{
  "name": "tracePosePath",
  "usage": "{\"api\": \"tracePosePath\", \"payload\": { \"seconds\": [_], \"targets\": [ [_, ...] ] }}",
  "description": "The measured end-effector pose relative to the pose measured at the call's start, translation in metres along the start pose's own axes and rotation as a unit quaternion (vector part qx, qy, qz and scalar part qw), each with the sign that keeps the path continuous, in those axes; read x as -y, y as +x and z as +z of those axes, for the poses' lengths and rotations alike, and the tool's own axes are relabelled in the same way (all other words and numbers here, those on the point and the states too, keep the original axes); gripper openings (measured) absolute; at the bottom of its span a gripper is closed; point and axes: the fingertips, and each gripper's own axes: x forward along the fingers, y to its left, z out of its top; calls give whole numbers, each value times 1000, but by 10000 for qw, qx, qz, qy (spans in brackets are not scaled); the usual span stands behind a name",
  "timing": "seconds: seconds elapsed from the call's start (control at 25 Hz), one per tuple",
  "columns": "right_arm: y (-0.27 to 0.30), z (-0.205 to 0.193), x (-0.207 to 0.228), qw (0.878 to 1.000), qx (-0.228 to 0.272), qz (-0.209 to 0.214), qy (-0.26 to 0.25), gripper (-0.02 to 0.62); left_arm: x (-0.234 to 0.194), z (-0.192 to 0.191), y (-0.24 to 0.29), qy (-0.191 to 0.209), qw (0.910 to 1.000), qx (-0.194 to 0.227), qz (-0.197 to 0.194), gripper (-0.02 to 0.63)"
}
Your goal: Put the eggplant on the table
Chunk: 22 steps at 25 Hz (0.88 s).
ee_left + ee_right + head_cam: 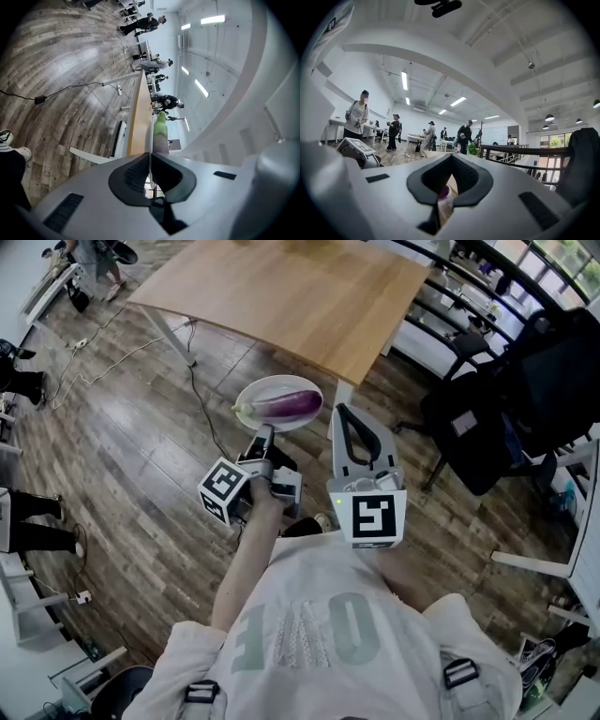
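A purple eggplant [292, 406] with a green stem lies on a white plate [267, 390], which hangs over the wooden floor just short of the light wooden table [281, 296]. My left gripper [262, 434] is shut on the plate's near rim. In the left gripper view, the plate's thin edge [150, 164] runs between the closed jaws and the eggplant [161, 133] shows beyond them. My right gripper [343, 411] is to the right of the plate, shut with nothing in it. In the right gripper view, the gripper [451, 156] frames a bit of the eggplant [442, 191] through its jaws.
A black office chair [487, 418] stands at the right. Cables [122, 352] trail over the floor by the table's white leg [173, 334]. Several people [356, 119] stand at desks far off. A dark railing [520, 150] runs at the right.
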Motion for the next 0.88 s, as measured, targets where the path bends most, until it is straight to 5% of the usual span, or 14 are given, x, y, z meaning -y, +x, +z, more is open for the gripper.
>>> {"api": "tracePosePath", "payload": {
  "seconds": [0.4,0.88],
  "targets": [
    [5,-15,-1,9993,-171,198,268,18,1,25,-2,-145,9993,338,-45,18],
    [46,-14,23,9995,-59,48,318,18,27,51,54,-33,9991,362,-210,18]
  ]
}}
